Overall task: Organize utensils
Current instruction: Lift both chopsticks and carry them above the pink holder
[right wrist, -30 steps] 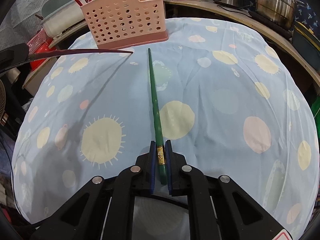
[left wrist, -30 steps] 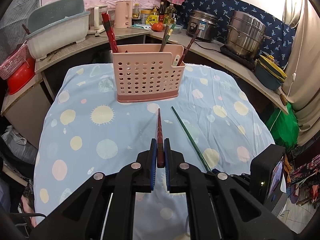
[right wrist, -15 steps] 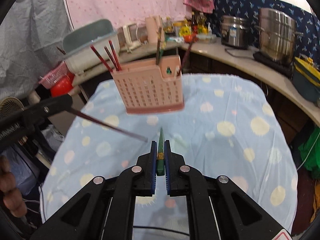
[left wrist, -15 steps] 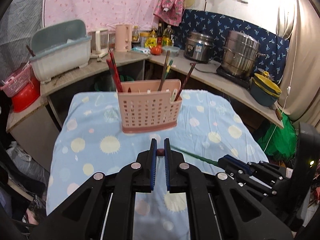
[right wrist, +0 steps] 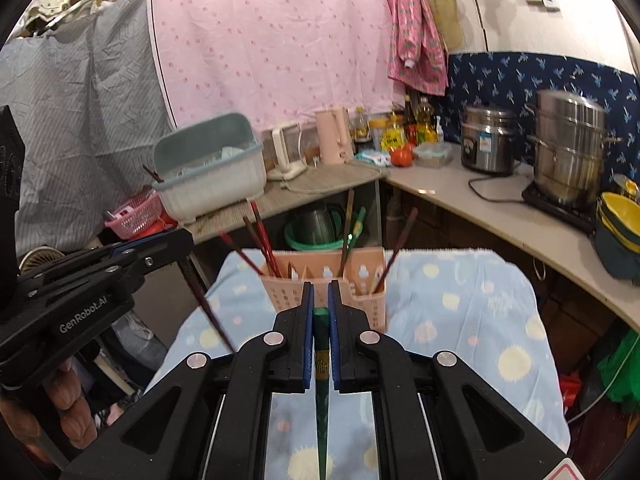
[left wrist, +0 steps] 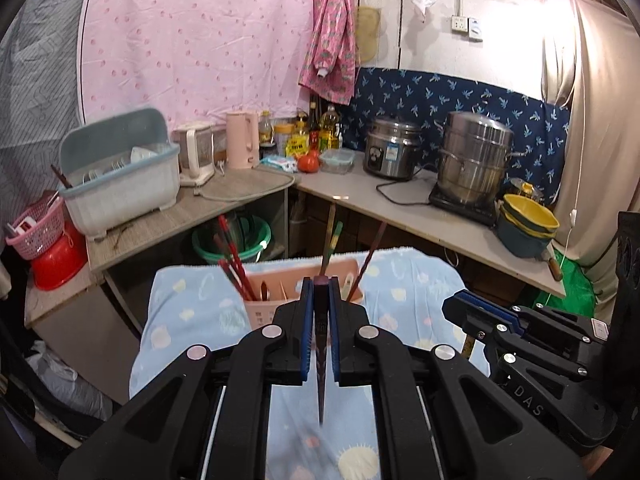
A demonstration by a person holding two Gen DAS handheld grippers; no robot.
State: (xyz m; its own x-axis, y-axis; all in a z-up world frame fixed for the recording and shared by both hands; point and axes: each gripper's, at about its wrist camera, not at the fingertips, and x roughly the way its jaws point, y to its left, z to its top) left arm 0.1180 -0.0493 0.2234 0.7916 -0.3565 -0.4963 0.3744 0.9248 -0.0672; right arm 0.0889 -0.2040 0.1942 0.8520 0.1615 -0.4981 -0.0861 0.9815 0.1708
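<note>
The left hand-held gripper [left wrist: 320,292] is clenched on a dark red chopstick [left wrist: 321,352], whose blunt end sits at the fingertips while its thin tip hangs down toward the camera, above the blue spotted cloth [left wrist: 192,304]. The right hand-held gripper [right wrist: 320,300] is clamped the same way on a green chopstick [right wrist: 321,384] with a gold band, its point also hanging near the camera. Both grippers are held in the air over the near part of the cloth-covered counter [right wrist: 460,312]. At the far end of that cloth stands the pink perforated utensil holder [right wrist: 360,284], already carrying several red, brown and green chopsticks standing tilted in its compartments. In the right wrist view the left gripper shows at the left, held by a hand [right wrist: 60,412], its red chopstick slanting down. Behind, an L-shaped worktop [left wrist: 400,208] bears a dish bin [left wrist: 120,176], a pink kettle [left wrist: 242,140], a rice cooker [left wrist: 392,152] and a steel steamer pot [left wrist: 472,160].
</note>
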